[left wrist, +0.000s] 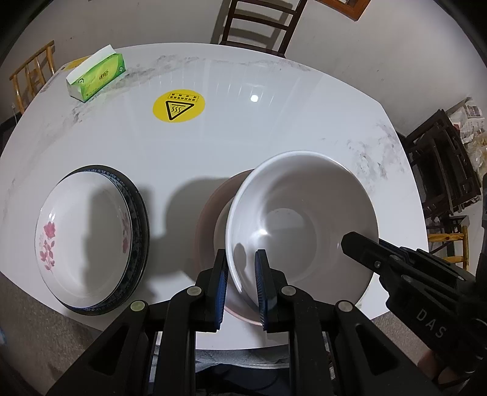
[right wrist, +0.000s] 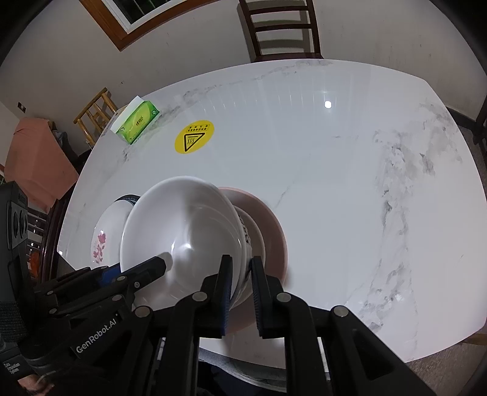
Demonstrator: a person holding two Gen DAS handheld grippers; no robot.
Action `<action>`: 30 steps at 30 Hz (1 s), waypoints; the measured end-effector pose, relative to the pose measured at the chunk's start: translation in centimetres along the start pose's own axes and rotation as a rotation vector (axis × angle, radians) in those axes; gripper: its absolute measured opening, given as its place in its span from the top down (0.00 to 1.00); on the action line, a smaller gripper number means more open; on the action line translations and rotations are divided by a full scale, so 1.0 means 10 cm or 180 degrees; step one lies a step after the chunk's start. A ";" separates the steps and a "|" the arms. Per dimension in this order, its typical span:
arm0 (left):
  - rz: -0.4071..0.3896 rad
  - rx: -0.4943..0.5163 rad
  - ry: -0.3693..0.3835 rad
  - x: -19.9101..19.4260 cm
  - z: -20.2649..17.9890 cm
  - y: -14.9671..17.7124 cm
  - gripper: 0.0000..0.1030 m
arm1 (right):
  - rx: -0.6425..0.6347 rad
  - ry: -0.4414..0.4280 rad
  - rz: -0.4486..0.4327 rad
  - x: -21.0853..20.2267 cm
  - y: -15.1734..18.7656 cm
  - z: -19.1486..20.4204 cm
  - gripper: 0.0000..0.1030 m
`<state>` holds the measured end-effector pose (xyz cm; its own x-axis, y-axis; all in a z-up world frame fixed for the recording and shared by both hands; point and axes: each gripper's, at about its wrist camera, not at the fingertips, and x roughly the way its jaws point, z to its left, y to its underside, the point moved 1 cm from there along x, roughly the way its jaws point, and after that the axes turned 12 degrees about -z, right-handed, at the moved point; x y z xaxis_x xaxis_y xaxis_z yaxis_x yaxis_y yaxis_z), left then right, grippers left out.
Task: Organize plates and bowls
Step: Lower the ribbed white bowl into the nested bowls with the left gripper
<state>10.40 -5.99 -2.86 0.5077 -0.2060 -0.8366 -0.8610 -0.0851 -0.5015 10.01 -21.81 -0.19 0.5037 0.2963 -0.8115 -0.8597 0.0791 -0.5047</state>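
A white bowl is held tilted above a pink bowl on the white marble table. My left gripper is shut on the white bowl's near rim. My right gripper is shut on the rim at the bowl's other side; the bowl hides most of the pink bowl in that view. A white plate with red flowers lies on a dark-rimmed plate at the left. It also shows in the right wrist view.
A green tissue box stands at the far left of the table. A round yellow warning sticker marks the middle. Dark wooden chairs stand at the far side and right. The table's near edge lies just below the bowls.
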 end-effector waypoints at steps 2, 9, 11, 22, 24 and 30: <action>0.0014 -0.0004 -0.0008 0.02 0.00 0.01 0.86 | -0.0002 0.0003 0.0011 0.02 0.01 0.00 0.87; 0.0046 -0.0009 -0.0016 0.08 0.03 0.03 0.86 | 0.0025 0.0003 0.0049 0.08 0.04 -0.02 0.87; 0.0054 -0.0012 -0.0020 0.10 0.03 0.03 0.86 | 0.0028 0.0001 0.0060 0.10 0.04 -0.02 0.87; 0.0085 -0.0025 -0.0052 0.17 0.06 0.04 0.86 | 0.0052 -0.0008 0.0113 0.20 0.06 -0.03 0.87; 0.0083 -0.0020 -0.0054 0.18 0.07 0.04 0.86 | 0.0049 -0.0009 0.0115 0.21 0.06 -0.03 0.87; 0.0109 -0.0031 -0.0060 0.23 0.09 0.05 0.86 | 0.0073 -0.0007 0.0147 0.25 0.08 -0.04 0.87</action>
<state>11.16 -5.60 -5.21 0.4783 -0.1904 -0.8573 -0.8781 -0.0878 -0.4704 10.61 -21.39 -2.69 0.4632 0.3023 -0.8331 -0.8838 0.0869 -0.4598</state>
